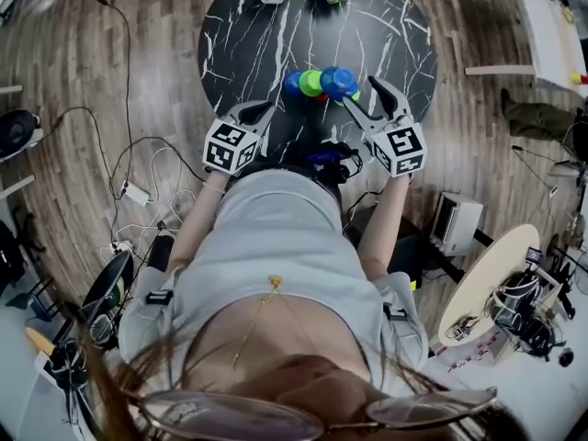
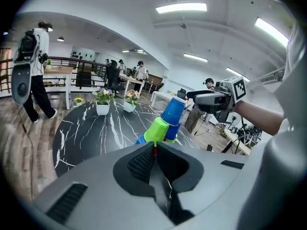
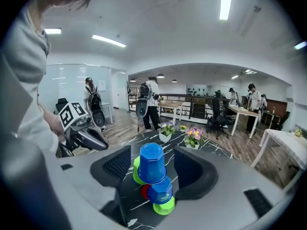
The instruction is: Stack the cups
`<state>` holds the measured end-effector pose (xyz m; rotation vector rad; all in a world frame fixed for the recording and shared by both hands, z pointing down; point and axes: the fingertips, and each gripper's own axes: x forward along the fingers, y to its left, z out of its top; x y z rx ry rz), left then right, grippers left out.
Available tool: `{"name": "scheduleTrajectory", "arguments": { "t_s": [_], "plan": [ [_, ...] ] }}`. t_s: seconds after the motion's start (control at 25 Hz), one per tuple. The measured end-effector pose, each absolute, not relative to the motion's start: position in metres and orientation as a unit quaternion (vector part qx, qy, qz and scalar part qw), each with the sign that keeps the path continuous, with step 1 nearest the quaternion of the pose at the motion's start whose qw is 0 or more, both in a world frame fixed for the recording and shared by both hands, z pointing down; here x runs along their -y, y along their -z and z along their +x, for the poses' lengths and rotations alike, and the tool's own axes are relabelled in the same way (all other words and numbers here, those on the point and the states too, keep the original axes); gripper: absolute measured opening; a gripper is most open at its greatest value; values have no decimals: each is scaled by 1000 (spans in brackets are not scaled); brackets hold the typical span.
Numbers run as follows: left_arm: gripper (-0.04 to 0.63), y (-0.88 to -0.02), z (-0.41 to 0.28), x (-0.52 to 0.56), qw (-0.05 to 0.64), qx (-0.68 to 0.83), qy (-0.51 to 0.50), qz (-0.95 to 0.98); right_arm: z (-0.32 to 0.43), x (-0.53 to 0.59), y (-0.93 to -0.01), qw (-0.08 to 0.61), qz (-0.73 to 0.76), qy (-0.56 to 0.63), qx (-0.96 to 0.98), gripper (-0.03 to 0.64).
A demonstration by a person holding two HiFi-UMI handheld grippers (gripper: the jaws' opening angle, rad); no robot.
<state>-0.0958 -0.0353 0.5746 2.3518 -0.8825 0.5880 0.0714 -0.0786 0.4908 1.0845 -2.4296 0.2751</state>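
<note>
One half-hidden cup [image 3: 145, 191], perhaps red.

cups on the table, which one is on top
The upside-down blue cup tops the pile; the green cups and the other blue cup sit below it.

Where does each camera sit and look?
Head view: on the person's head, looking down at table, cup pile, left gripper, right gripper, arms.
Left gripper view: on shut left gripper, facing cup pile; its jaws show.
Right gripper view: on open right gripper, facing cup pile; its jaws show.
All share the cup pile.
</note>
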Motion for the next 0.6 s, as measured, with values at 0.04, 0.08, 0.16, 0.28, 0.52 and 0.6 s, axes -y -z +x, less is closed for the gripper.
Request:
{"name": "scheduleTrajectory", "arguments": {
  "t_s": [0.04,0.08,0.16,0.28,0.52,0.6],
  "plan": [
    [37,-573,-94,36,276,328,-217,877,73,76,-492,230,396,-102,883,288],
    [37,-572,-93,36,274,326,-215,879,73,73,-494,229,398,-103,882,288],
    [37,-569,-90,37,271,323,-211,882,75,68,-496,226,402,-107,881,288],
    [37,-564,-85,38,266,318,-205,887,77,61,-500,220,406,-114,880,281],
    [37,-553,-73,38,247,310,-192,898,74,51,-508,214,409,-122,879,225],
    [37,-549,-68,37,240,307,-189,902,72,48,-510,208,412,-123,878,184]
  ]
}}
